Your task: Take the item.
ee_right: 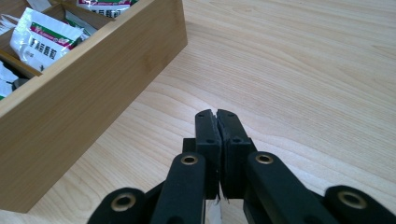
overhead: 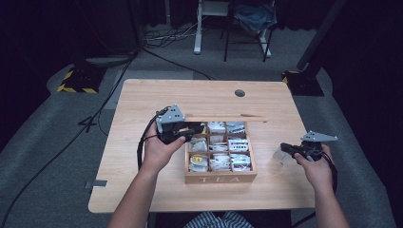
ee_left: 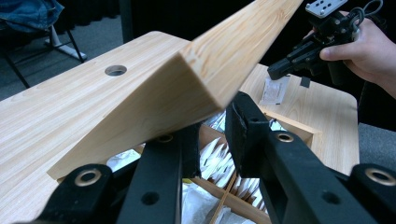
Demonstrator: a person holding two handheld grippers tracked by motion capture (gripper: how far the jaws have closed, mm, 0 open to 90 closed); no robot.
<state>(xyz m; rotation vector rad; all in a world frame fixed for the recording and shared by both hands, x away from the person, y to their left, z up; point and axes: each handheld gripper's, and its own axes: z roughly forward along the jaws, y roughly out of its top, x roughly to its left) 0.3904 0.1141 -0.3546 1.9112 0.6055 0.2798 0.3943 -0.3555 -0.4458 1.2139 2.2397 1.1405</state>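
- A pale wooden table (overhead: pixel 142 99) stands in a dark room, with grey carpet around it and a round hole (overhead: pixel 240 93) near its far edge.
- At the left, the person's left hand (overhead: pixel 159 147) holds the left gripper (overhead: pixel 183 129) at the far left corner of a wooden box.
- In the left gripper view, its two black jaws are clamped on the edge of the box's wooden lid (ee_left: pixel 196 88), one jaw on each face of the board. The lid is raised, and from above it shows as a thin strip (overhead: pixel 225 118) along the back of the box.
- In the middle stands the wooden box (overhead: pixel 221 179), with the word TEA on its front wall. It is split into nine small compartments, three by three.
- The compartments hold tea bags (overhead: pixel 238 145) in white packets, some with red and green print.
- To the right of the box, well apart from it, the right hand (overhead: pixel 317 171) holds the right gripper (overhead: pixel 285 148) low over the bare table.
- Its jaws are closed on a single tea bag (overhead: pixel 283 156). In the left gripper view this packet (ee_left: pixel 275 89) hangs from the jaw tips, just above the table.
- In the right gripper view the jaws are pressed together, with a sliver of white packet (ee_right: pixel 214 210) showing between them.
- The box's side wall (ee_right: pixel 88 88) lies to the left in that view, with printed packets (ee_right: pixel 46 39) inside.
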